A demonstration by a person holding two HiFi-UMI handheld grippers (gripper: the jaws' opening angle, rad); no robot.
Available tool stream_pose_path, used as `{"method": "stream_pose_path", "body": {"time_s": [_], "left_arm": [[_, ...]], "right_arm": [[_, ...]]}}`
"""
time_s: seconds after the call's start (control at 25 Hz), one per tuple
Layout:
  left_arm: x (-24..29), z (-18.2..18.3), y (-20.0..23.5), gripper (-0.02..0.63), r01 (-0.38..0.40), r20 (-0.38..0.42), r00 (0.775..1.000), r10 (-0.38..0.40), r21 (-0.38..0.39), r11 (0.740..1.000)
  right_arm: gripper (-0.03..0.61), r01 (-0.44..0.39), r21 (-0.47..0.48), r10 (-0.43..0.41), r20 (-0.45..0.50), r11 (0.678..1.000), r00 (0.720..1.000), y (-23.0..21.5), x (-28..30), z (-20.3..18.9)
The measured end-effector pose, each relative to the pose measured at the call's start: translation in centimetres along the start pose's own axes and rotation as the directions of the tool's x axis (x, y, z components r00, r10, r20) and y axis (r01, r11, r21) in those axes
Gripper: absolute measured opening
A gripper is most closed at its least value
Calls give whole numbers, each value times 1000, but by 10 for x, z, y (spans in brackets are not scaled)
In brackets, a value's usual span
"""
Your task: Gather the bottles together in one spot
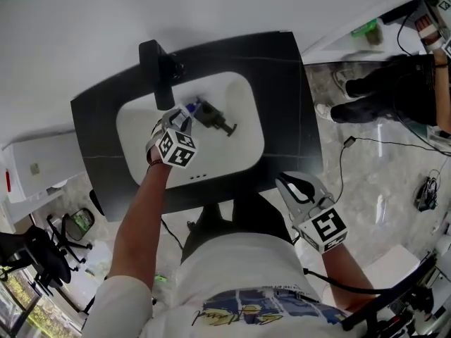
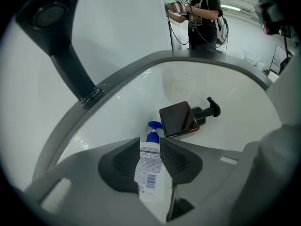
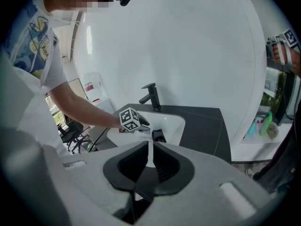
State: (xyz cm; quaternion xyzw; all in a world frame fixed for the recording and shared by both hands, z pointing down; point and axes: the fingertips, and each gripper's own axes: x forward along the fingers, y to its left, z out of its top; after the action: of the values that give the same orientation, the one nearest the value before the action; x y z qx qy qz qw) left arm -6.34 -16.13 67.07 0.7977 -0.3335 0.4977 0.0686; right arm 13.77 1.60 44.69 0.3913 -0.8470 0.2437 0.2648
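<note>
A white bottle with a blue pump top (image 2: 149, 168) lies lengthwise between the pads of my left gripper (image 2: 150, 147), which press on its sides, top pointing away. That gripper (image 1: 184, 115) hangs low inside the white sink basin (image 1: 232, 153), the bottle's top (image 1: 192, 108) just beyond it. A dark square pump bottle (image 2: 181, 119) lies on its side on the basin floor just past the blue top (image 1: 215, 118). My right gripper (image 1: 285, 183) hovers off the counter's front right corner, shut and empty (image 3: 149, 154).
A black faucet (image 1: 158, 72) stands at the sink's back left rim (image 2: 66, 55). The basin is set in a black counter (image 1: 289, 97). A person (image 1: 394, 86) stands at the right near a shelf with green bottles (image 1: 366, 28). An office chair (image 1: 35, 255) sits low left.
</note>
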Motion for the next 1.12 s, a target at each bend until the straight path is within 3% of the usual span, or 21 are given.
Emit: {"method": "stream_pose_path", "body": {"time_s": [0.32, 0.44, 0.68, 0.96, 1.08, 1.12], "left_arm": [[31, 9, 2, 140, -12, -12, 1000, 14, 153, 988], [39, 6, 3, 134, 0, -24, 1000, 5, 178, 984], [43, 1, -5, 57, 36, -37, 999, -27, 267, 963], [37, -16, 0, 72, 71, -105, 993, -47, 240, 968], [35, -17, 1, 123, 91, -121, 990, -66, 219, 971], [35, -17, 0, 167, 105, -129, 988, -79, 210, 972]], "right_arm": [[34, -5, 20, 6, -30, 1000, 1000, -2, 1, -6], [34, 2, 38, -1, -42, 999, 999, -4, 0, -15], [34, -11, 46, 13, -49, 999, 999, -1, 5, -14], [34, -22, 54, 24, -42, 998, 999, 1, 12, -13], [34, -29, 50, 31, -40, 998, 999, 3, 14, -12], [34, -28, 52, 31, -41, 998, 999, 3, 14, -14]]}}
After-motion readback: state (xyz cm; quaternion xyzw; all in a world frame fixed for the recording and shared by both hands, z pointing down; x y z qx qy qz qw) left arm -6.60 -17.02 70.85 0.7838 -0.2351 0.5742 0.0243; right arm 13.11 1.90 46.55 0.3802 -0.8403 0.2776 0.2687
